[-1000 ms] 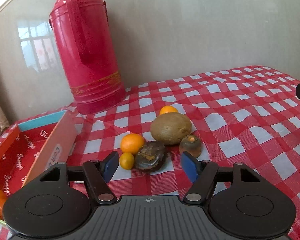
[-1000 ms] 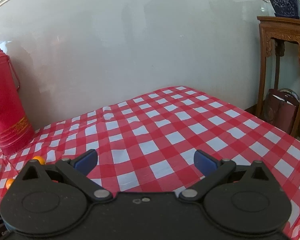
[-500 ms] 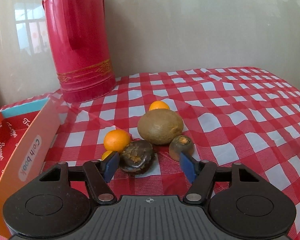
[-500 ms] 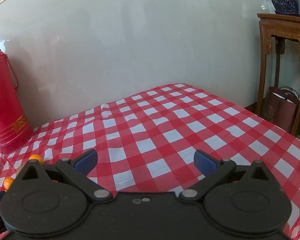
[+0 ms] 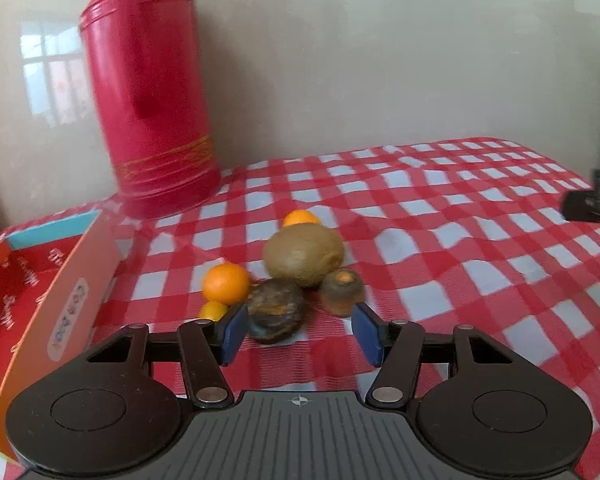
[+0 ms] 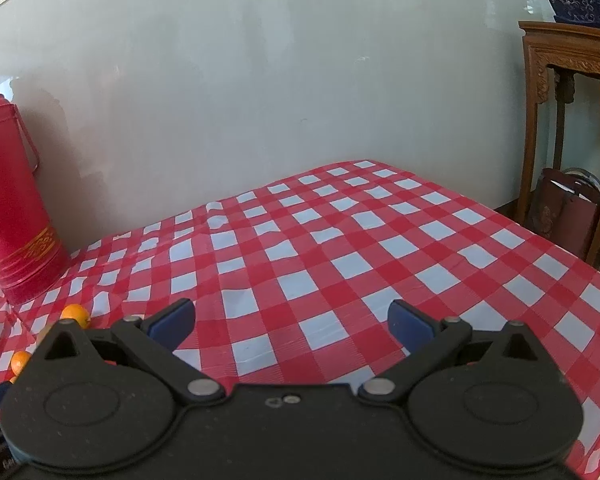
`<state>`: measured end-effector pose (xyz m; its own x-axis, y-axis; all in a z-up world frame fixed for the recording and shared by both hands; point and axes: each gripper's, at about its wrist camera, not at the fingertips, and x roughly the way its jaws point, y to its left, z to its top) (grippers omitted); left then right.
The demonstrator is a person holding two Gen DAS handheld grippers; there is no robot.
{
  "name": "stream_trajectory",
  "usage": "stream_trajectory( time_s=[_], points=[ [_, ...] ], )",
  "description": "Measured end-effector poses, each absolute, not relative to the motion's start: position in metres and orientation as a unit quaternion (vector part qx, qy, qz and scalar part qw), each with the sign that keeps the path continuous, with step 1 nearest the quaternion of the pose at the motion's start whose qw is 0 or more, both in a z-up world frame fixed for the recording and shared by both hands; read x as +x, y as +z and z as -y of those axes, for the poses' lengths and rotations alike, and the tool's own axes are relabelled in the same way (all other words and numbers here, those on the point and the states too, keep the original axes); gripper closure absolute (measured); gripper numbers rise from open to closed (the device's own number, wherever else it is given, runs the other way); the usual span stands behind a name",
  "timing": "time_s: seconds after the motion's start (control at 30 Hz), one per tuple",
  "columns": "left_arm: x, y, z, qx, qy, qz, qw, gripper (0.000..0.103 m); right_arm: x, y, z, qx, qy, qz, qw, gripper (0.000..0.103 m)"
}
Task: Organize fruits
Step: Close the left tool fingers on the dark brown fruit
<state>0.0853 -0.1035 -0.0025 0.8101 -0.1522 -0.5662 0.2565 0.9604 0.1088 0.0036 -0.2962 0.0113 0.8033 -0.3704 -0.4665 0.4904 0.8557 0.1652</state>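
In the left wrist view a cluster of fruit lies on the red-checked cloth: a brown kiwi (image 5: 303, 255), a dark spoiled fruit (image 5: 275, 315), a small brown fruit (image 5: 342, 293), an orange (image 5: 225, 283), a tiny orange (image 5: 213, 310) and another orange (image 5: 301, 217) behind the kiwi. My left gripper (image 5: 300, 334) is open, its left pad beside the dark fruit, which sits just ahead between the fingers. An orange-and-red box (image 5: 40, 300) stands open at the left. My right gripper (image 6: 292, 322) is open and empty over bare cloth.
A tall red thermos (image 5: 152, 92) stands against the wall behind the box; it also shows in the right wrist view (image 6: 12, 208). Two oranges (image 6: 75, 314) show at the right view's left edge. A wooden stand (image 6: 568, 120) stands beyond the table's right edge.
My left gripper has moved forward toward the fruit cluster; the dark fruit now sits just between the fingertips. The right gripper has barely moved.
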Motion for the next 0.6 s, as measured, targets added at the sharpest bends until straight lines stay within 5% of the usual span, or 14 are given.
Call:
stream_trajectory(
  time_s=[0.33,0.4,0.6],
  points=[
    [0.106,-0.013,0.098,0.072,-0.092,-0.319,0.940,0.045,0.005,0.011,0.298,0.143,-0.221,-0.219,0.940,0.006],
    [0.107,-0.014,0.101,0.075,-0.094,-0.321,0.939,0.061,0.004,0.012,0.298,0.142,-0.220,-0.218,0.940,0.006],
    [0.105,-0.014,0.102,0.075,-0.088,-0.317,0.941,0.063,0.003,0.012,0.301,0.151,-0.221,-0.219,0.939,0.006]
  ],
)
